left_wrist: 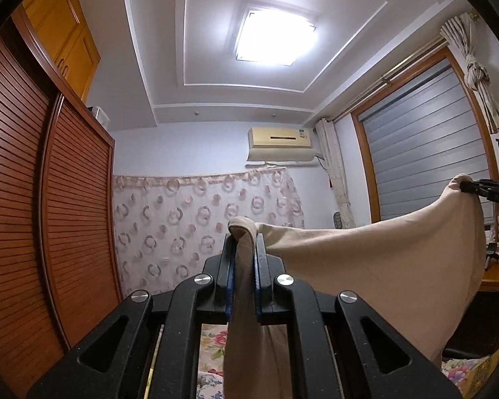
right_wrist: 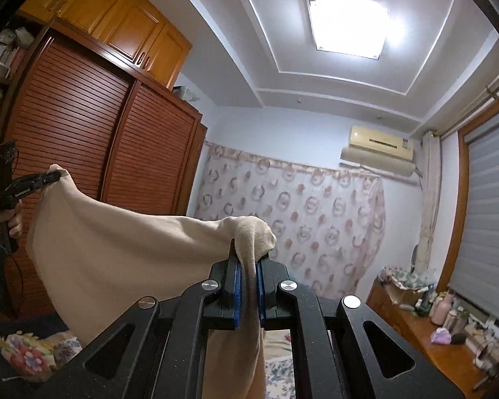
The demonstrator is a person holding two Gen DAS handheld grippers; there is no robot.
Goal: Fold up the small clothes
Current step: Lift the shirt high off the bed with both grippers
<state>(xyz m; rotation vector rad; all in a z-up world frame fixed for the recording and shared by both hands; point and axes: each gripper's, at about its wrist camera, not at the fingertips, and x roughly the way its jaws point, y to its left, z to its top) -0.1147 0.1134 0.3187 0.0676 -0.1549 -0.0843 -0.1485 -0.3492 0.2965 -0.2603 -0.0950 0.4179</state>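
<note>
The left claw (left_wrist: 244,249) is clamping one corner of a beige garment (left_wrist: 382,266), its blue pads pressing the cloth from both sides, and the right claw (right_wrist: 249,266) is clamping the opposite corner in the same way. The garment's top edge is sagging between the two claws, and the rest is hanging down in folds below them, clear of the floral bedspread (right_wrist: 30,349) showing underneath.

In the left wrist view the right claw (left_wrist: 472,188) is showing at the far right edge with the cloth pinched in its tip; in the right wrist view the left claw (right_wrist: 48,178) is showing at the far left, with a hand (right_wrist: 15,222) gripping its handle.

Open room is lying ahead toward the patterned curtain (left_wrist: 199,226). The louvred wardrobe doors (right_wrist: 116,153) are closing off the left side, the window blind (left_wrist: 425,153) the right.

A wooden dresser surface (right_wrist: 432,342) under the window is carrying a crowd of bottles and jars (right_wrist: 449,309). A lined basket (right_wrist: 402,282) is standing at its far end; what it is holding cannot be told. A clear box (left_wrist: 101,116) is sitting on top of the wardrobe.
</note>
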